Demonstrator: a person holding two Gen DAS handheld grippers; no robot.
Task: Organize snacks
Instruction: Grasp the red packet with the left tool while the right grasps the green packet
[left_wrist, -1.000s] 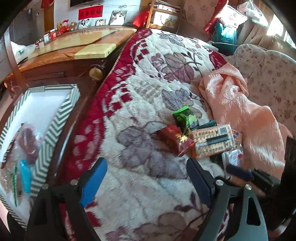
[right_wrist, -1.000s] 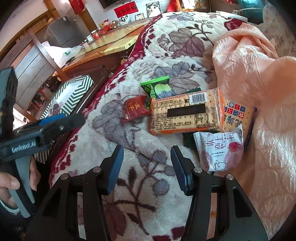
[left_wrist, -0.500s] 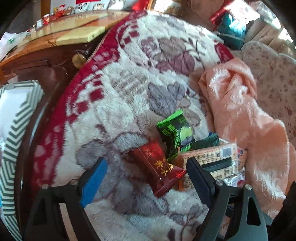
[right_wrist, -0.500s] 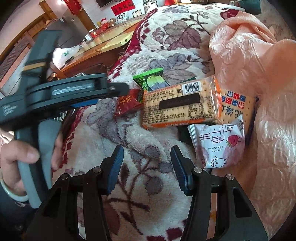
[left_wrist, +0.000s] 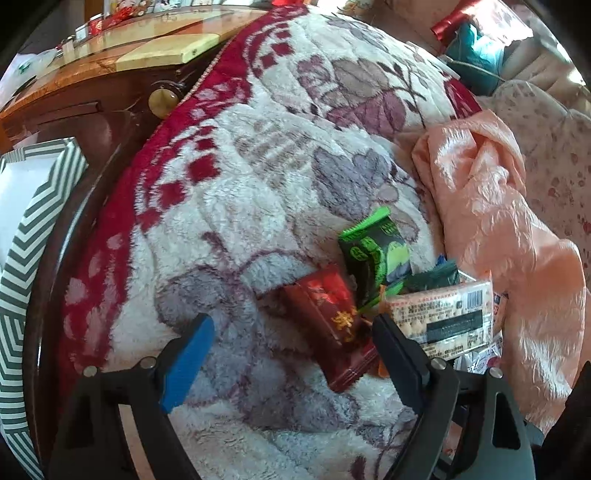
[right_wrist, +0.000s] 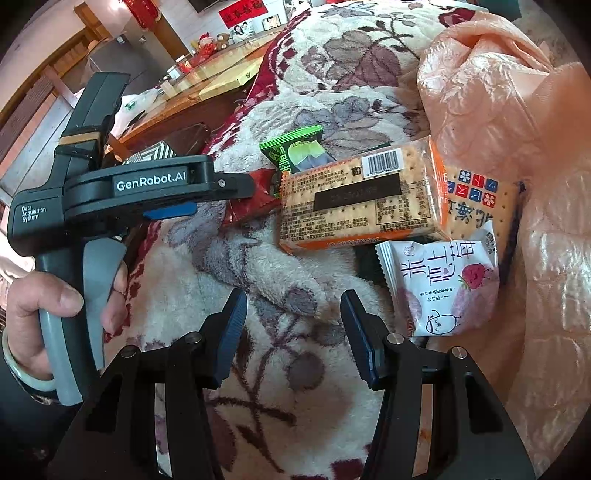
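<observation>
- Across the left wrist view, from the far-left edge rightwards: the striped box (left_wrist: 35, 206) has slid out to the left rim since a second ago, while the snack pile has grown and drawn in toward the near centre; the left gripper (left_wrist: 291, 354) has swung away from the box and come down over the snacks.
- Judged from that shift, the left hand (right_wrist: 62, 295) is lining up a pick, and the box looks like the place the snacks are meant to go; nothing is gripped yet.
- Between the left gripper's pads, which stand wide apart and empty, lies the fleecy blanket (left_wrist: 229, 206); the red packet (left_wrist: 332, 317) sits toward the right pad, its near end just beside that pad, not touching so far as I can tell.
- Just beyond the red packet, farther and slightly right, the green packet (left_wrist: 376, 251) leans against it; right again, the cracker pack (left_wrist: 443, 314) lies partly behind the right pad.
- Over in the right wrist view the scene has barely changed; the right gripper (right_wrist: 293, 332) hangs with its pads apart on nothing, blanket below it.
- Right of that gripper and near, the white strawberry packet (right_wrist: 443, 288) lies just beside the right pad; the cracker pack lies farther off, with the peach quilt (right_wrist: 517, 147) bunched at the far right.
</observation>
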